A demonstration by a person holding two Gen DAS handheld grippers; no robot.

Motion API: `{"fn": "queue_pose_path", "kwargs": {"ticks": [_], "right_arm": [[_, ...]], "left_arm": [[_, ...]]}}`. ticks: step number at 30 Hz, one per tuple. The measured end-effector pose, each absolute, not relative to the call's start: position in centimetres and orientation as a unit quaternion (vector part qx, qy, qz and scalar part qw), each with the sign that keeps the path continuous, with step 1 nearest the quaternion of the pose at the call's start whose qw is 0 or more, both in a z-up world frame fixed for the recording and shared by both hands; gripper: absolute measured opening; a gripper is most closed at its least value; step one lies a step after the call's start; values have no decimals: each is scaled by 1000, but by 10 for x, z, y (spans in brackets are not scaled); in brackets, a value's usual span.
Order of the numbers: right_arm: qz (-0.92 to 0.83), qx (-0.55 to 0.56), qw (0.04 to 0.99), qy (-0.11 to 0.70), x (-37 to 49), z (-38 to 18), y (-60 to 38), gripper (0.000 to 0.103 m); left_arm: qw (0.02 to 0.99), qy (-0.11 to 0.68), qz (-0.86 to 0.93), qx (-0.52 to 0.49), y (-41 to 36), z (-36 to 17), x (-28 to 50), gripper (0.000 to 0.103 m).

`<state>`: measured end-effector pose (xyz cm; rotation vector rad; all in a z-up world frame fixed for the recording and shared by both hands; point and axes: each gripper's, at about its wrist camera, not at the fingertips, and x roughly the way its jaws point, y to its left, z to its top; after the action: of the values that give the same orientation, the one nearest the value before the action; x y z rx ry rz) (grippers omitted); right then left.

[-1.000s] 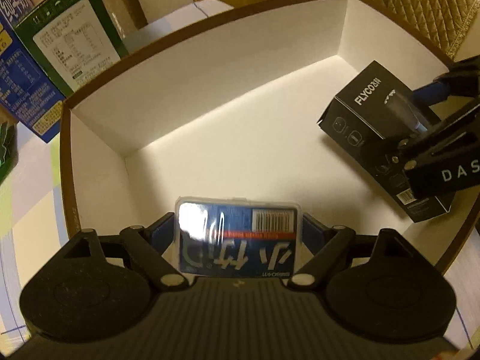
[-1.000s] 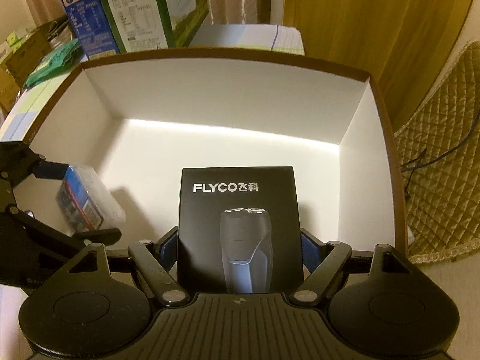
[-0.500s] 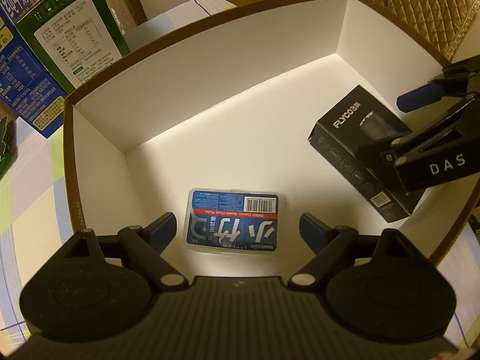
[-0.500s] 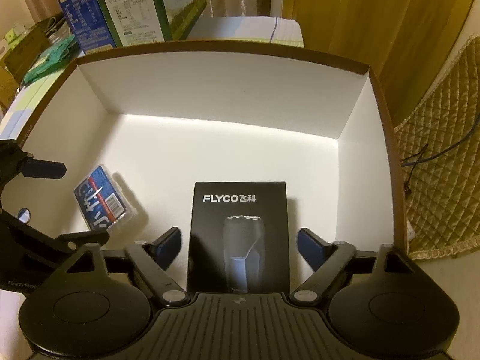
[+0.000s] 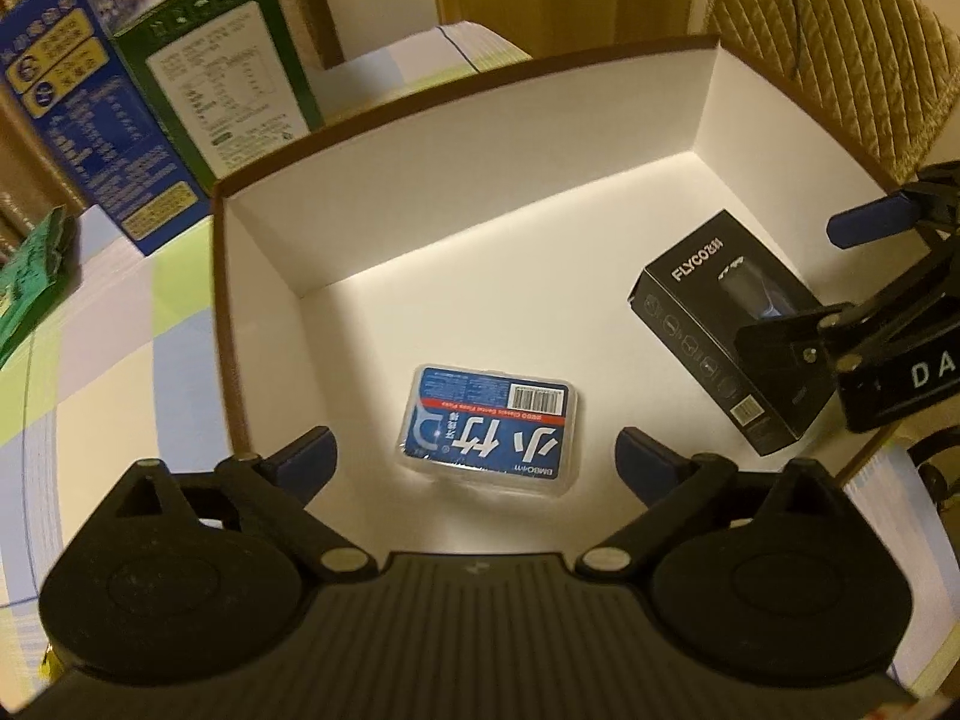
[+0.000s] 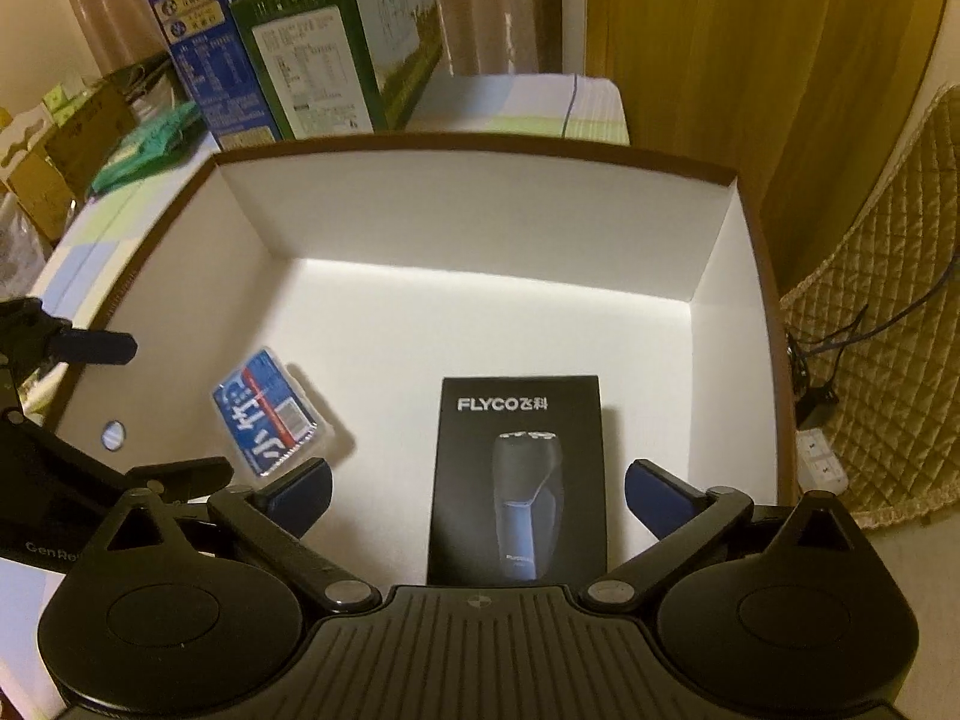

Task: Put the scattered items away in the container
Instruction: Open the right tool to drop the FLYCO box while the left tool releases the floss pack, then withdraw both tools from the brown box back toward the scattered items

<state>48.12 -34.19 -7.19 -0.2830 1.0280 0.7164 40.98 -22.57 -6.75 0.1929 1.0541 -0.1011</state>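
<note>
White-walled container (image 5: 180, 276): floss case (image 5: 489, 429) and shaver box (image 6: 519, 480) (at 3 o'clock) lie released; both tools' jaws are opening, empty; withdraw straight up, clear of the rim

Floss case (image 5: 489, 429) lies left of shaver box (image 5: 723, 324) in container (image 5: 420, 180).

A blue carton (image 6: 198, 54) and a green carton (image 6: 336, 60) stand side by side near the far edge of the tabletop (image 5: 108, 360), which wears a pastel checked cloth. A green packet (image 6: 150, 147) lies toward the tabletop's left edge. Past the right edge stands a quilted golden chair back (image 6: 882, 324), with a dark cable (image 6: 864, 324) hanging across it.
</note>
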Motion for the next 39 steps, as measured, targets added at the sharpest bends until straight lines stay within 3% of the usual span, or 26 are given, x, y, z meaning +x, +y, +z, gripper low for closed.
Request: {"fn": "queue_pose_path", "kwargs": {"ticks": [17, 39], "right_arm": [[328, -121, 826, 443, 442, -38, -346, 101], [290, -87, 853, 426, 316, -14, -319, 101]], "left_arm": [[885, 461, -40, 57, -205, -26, 364, 100], [903, 421, -58, 58, -130, 11, 256, 100]]}}
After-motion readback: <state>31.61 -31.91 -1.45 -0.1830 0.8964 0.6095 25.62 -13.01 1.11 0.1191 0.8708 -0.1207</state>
